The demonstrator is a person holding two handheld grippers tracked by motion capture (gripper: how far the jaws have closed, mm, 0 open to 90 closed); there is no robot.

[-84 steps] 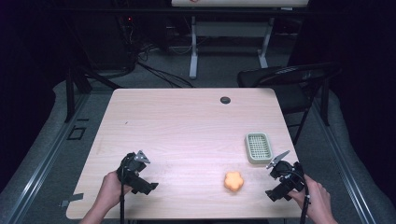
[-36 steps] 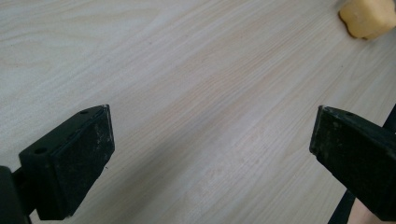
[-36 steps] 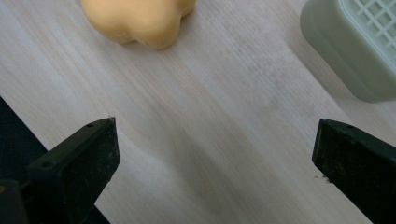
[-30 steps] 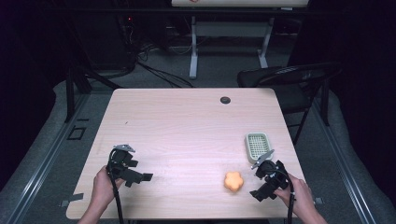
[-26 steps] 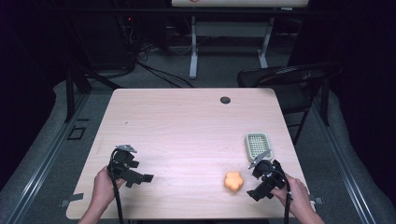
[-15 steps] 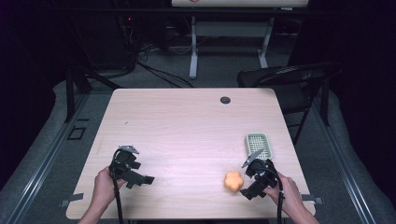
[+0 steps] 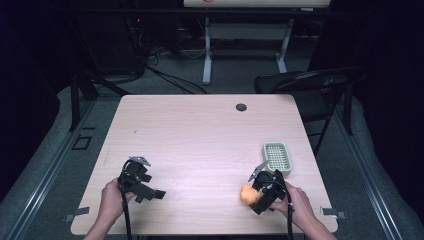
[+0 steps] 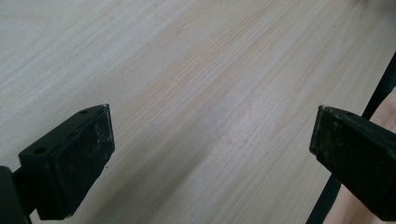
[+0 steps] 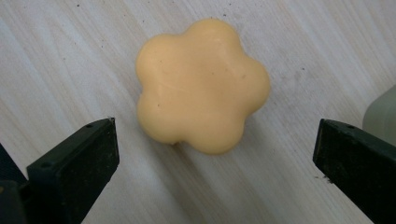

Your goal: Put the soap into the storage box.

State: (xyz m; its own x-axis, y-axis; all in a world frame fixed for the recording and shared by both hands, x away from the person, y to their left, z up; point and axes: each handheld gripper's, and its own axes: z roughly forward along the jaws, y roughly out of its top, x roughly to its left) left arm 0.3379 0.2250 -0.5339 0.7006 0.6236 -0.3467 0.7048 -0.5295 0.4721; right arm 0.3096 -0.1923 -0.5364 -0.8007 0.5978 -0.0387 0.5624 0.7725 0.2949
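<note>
An orange flower-shaped soap (image 9: 203, 86) lies flat on the pale wooden table (image 7: 200, 145), near the front right (image 7: 246, 193). My right gripper (image 7: 261, 192) hovers right over the soap, open, jaws wide on either side of it and not touching (image 9: 212, 158). A pale green ridged soap dish (image 7: 277, 157) sits just behind, and its edge (image 9: 380, 114) shows by the right jaw. At the front left, my left gripper (image 7: 145, 187) is held low over bare wood, open and empty (image 8: 210, 154).
A small dark grommet (image 7: 241, 107) sits near the table's far edge. A black folding chair (image 7: 310, 85) stands off the far right corner. Desk legs and cables (image 7: 207, 45) lie on the floor beyond.
My right gripper has moved left and slightly forward, from beside the soap dish to directly over the orange soap. The left gripper has pulled back a little and stayed open.
</note>
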